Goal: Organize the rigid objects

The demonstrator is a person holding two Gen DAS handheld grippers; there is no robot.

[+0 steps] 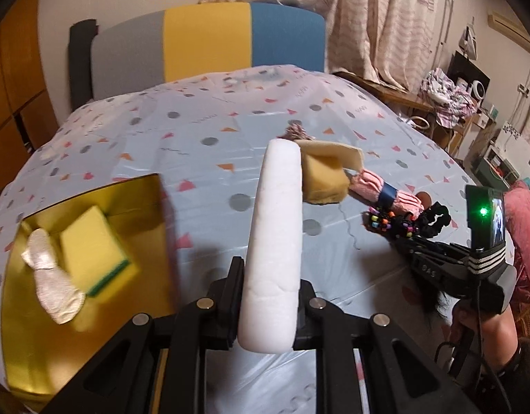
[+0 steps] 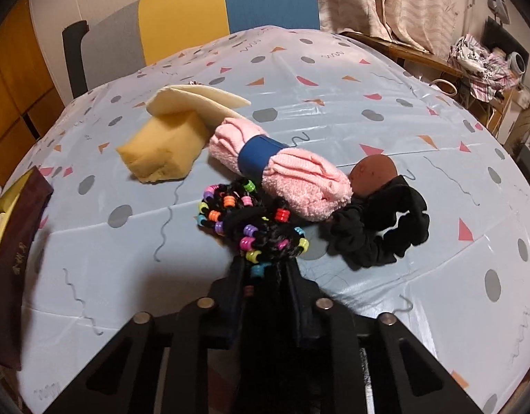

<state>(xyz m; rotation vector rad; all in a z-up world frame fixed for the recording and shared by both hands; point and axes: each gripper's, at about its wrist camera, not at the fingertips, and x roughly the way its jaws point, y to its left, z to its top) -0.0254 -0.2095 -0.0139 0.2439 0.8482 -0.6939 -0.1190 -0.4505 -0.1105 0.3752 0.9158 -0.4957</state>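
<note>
Clamped in the left gripper [image 1: 268, 276]: white foam block [image 1: 275, 220], jutting forward between the fingers. Pinched in the right gripper [image 2: 265, 276]: beaded black braid [image 2: 251, 220], coiled just ahead of the fingertips, touching pink towel roll [image 2: 282, 172].

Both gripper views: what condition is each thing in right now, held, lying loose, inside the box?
Left gripper: shut on the white foam block.
White foam block: held, pointing away from the camera.
Right gripper: shut on the beaded black hair braid.
Beaded black hair braid: gripped, coiled on the tablecloth.
Pink towel roll: banded, lying loose.
Black scrunchie: lying loose.
Gold box: open.
Yellow-green sponge: inside the box.
</note>
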